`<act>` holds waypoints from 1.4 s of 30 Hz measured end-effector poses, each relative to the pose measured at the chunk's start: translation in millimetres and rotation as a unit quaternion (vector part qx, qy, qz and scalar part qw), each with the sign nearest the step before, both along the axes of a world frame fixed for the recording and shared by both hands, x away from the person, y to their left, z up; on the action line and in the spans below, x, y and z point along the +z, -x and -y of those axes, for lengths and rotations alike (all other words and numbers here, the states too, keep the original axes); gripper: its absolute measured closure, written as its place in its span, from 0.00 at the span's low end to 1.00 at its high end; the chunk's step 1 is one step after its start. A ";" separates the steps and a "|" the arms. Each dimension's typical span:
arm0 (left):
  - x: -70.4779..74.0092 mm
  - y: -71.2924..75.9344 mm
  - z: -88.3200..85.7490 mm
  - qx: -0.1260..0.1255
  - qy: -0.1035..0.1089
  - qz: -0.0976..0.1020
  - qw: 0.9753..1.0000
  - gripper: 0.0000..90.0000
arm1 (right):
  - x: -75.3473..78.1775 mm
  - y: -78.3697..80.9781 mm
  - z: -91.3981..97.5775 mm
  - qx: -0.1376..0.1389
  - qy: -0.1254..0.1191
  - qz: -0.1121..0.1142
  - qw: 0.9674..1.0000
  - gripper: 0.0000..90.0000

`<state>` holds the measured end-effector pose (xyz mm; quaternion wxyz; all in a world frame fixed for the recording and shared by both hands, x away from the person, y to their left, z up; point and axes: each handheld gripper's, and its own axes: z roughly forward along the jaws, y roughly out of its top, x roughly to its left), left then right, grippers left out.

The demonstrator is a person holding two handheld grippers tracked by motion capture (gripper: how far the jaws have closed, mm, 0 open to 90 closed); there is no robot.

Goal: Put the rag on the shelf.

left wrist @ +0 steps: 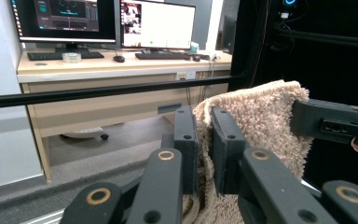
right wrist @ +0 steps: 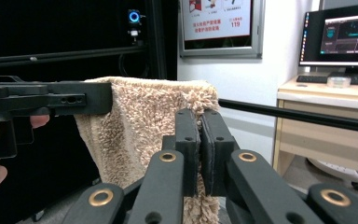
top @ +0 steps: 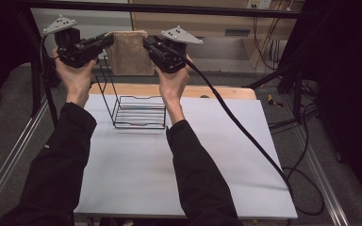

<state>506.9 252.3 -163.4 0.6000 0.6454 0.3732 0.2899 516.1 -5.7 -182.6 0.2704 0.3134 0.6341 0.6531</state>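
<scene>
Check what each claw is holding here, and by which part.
Both hold one beige towel above the wire rack. The left claw pinches one top corner, the right claw the other; it hangs between them.

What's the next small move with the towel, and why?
Probably lower it toward the wire rack. The beige towel hangs stretched in the air between the left tool and right tool, each shut on an upper corner, above and behind the rack; it is not yet draped on anything.
</scene>
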 end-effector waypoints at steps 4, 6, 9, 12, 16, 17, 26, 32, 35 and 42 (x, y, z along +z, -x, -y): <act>-6.4 -9.1 -1.5 0.000 0.004 -0.009 1.000 0.90 | -5.5 -8.7 -2.0 -0.002 0.002 -0.006 1.000 0.96; -10.5 -11.8 -1.8 0.001 0.000 -0.014 1.000 0.90 | -8.9 -12.5 -3.1 -0.003 0.007 -0.012 1.000 0.96; -18.2 -13.2 -3.5 0.001 -0.004 -0.019 1.000 0.90 | -13.9 -14.9 -5.0 -0.004 0.018 -0.016 1.000 0.96; -25.7 -10.9 -6.0 -0.003 -0.006 -0.022 1.000 0.90 | -19.8 -13.8 -5.9 0.000 0.022 -0.023 0.999 0.96; -33.6 -4.6 -8.4 -0.010 -0.014 -0.024 1.000 0.90 | -27.4 -8.4 -6.5 0.004 0.030 -0.028 0.999 0.96; -35.1 -3.1 -8.9 -0.012 -0.015 -0.024 1.000 0.90 | -29.0 -7.1 -6.3 0.006 0.029 -0.030 0.999 0.96; -43.2 4.0 -10.2 -0.024 -0.024 -0.030 0.999 0.90 | -40.9 -0.2 -5.5 0.012 0.034 -0.039 0.999 0.95; -46.1 7.0 -10.3 -0.030 -0.026 -0.030 0.999 0.90 | -45.5 2.8 -3.5 0.017 0.034 -0.040 0.998 0.95; -48.1 9.2 -10.9 -0.032 -0.034 -0.033 0.998 0.90 | -47.4 5.0 -2.5 0.023 0.037 -0.039 0.998 0.95; -54.8 19.0 -13.1 -0.045 -0.041 -0.035 0.998 0.89 | -51.2 13.3 0.2 0.035 0.047 -0.036 0.998 0.95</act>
